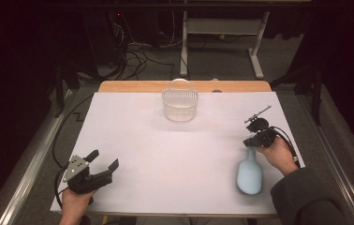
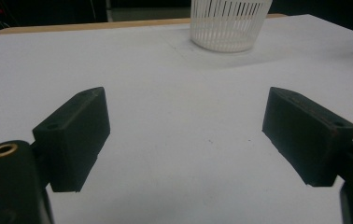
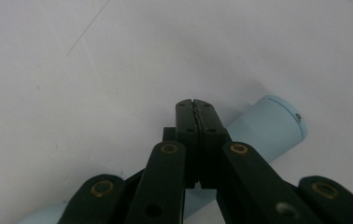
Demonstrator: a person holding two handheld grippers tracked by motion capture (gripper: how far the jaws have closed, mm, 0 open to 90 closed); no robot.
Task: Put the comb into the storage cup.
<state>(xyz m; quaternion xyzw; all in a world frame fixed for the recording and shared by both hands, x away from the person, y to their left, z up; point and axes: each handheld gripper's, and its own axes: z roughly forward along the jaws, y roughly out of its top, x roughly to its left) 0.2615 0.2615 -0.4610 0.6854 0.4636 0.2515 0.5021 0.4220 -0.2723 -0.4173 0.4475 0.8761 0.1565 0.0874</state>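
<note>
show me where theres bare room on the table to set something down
Widest free patch: table centre, between basket, left hand-held gripper and bottle. Far left corner beside the basket is bare too. Crowded: near right, where the right hand-held gripper sits over the bottle.

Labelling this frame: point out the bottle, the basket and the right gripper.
bottle (image 1: pixel 249 176), high view, middle of its wide body.
basket (image 1: pixel 180 110), high view, front wall.
right gripper (image 3: pixel 196 106), right gripper view, tip where the closed jaws meet.

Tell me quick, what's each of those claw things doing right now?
Left gripper: open, holding nothing, above the white table.
Right gripper: jaws shut together, holding nothing, above the neck of the light blue bottle.
</note>
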